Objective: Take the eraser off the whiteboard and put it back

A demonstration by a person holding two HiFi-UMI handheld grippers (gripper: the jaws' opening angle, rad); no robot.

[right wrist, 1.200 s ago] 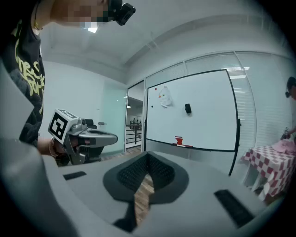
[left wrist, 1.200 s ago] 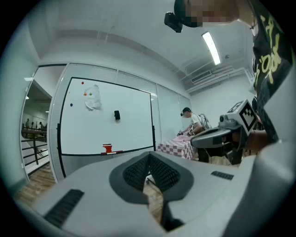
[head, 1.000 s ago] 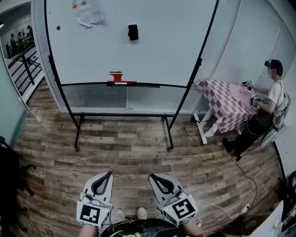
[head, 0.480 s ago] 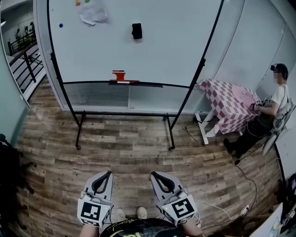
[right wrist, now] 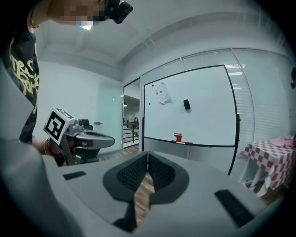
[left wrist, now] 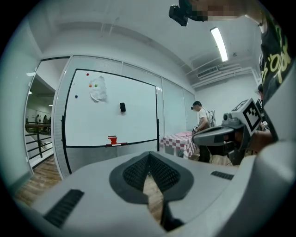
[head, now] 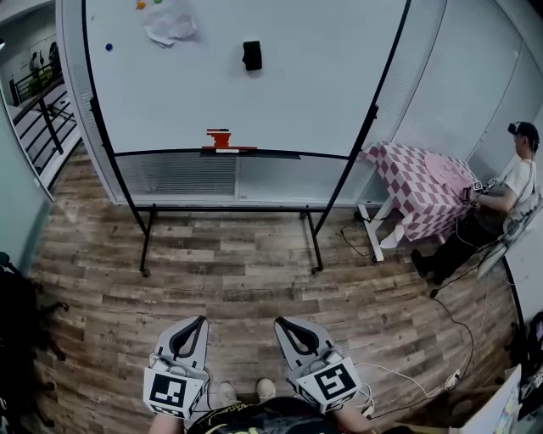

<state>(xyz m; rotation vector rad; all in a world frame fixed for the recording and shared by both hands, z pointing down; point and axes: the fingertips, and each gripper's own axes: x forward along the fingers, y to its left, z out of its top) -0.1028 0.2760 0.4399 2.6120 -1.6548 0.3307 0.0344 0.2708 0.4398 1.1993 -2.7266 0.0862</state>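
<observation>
At the near edge of the head view, both claws sat low over the wood floor (head: 254,271), side by side. Left claw (head: 200,320): clenched, nothing in it. Right claw (head: 280,323): same, clenched and empty. In both gripper views the pads met at the tips, with only floor showing through the gap behind them.

The eraser (head: 252,55) was stuck high on the whiteboard (head: 339,93) at the far side of the room, well apart from both claws. It sat roughly on a line between them, above the red item (head: 219,139) on the board's ledge, with crumpled paper (head: 168,24) to its left.

My read: the step in hand was the approach, nothing grasped yet. To do it well:
- close the distance first; either claw would serve
- release that claw before it reaches the board
- come in level and square to the board face, jaws either side of the eraser's narrow width
- clench on the body, keeping the pads off the board
- pull straight off, since it's likely magnetic, then set it back flat

Risks: the stand's feet underfoot, and the board rocking if pushed. The seated person (head: 509,182) at the checked tabletop (head: 416,182), far right, looked clear of the path.
</observation>
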